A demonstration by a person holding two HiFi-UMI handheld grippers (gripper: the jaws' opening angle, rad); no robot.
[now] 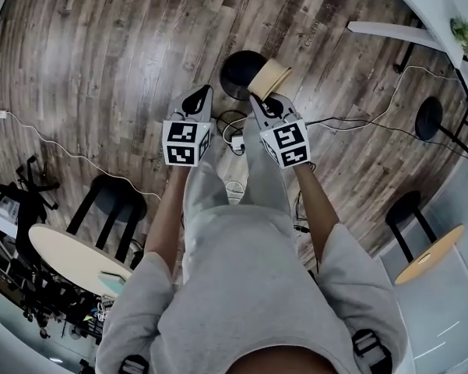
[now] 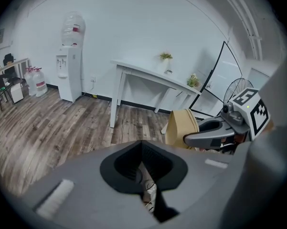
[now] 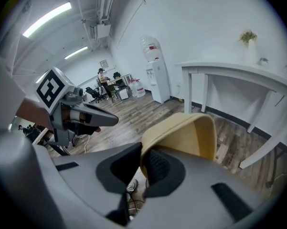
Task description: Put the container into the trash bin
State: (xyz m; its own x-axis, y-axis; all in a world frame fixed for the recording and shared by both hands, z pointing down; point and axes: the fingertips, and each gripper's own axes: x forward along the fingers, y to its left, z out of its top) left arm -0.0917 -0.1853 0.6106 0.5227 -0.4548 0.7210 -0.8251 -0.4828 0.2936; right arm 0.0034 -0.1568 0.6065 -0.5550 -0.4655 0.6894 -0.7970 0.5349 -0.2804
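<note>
A tan paper container (image 1: 270, 79) hangs with its wall pinched in my right gripper (image 1: 258, 100), which is shut on it. It is tilted and hovers at the right edge of a round black trash bin (image 1: 235, 72) on the wooden floor below. In the right gripper view the container (image 3: 184, 135) curves over the jaws (image 3: 142, 163), its rim between the pads. My left gripper (image 1: 201, 93) is beside it on the left, shut with nothing in it (image 2: 142, 149). The left gripper view shows the container (image 2: 181, 128) and the right gripper (image 2: 188, 138) off to the right.
Cables and a plug strip (image 1: 234, 135) lie on the floor under my hands. Black stools (image 1: 109, 201) and a round table (image 1: 70, 255) stand at the lower left. A white table (image 2: 148, 75), a water dispenser (image 2: 69, 66) and a fan (image 2: 239, 87) stand along the wall.
</note>
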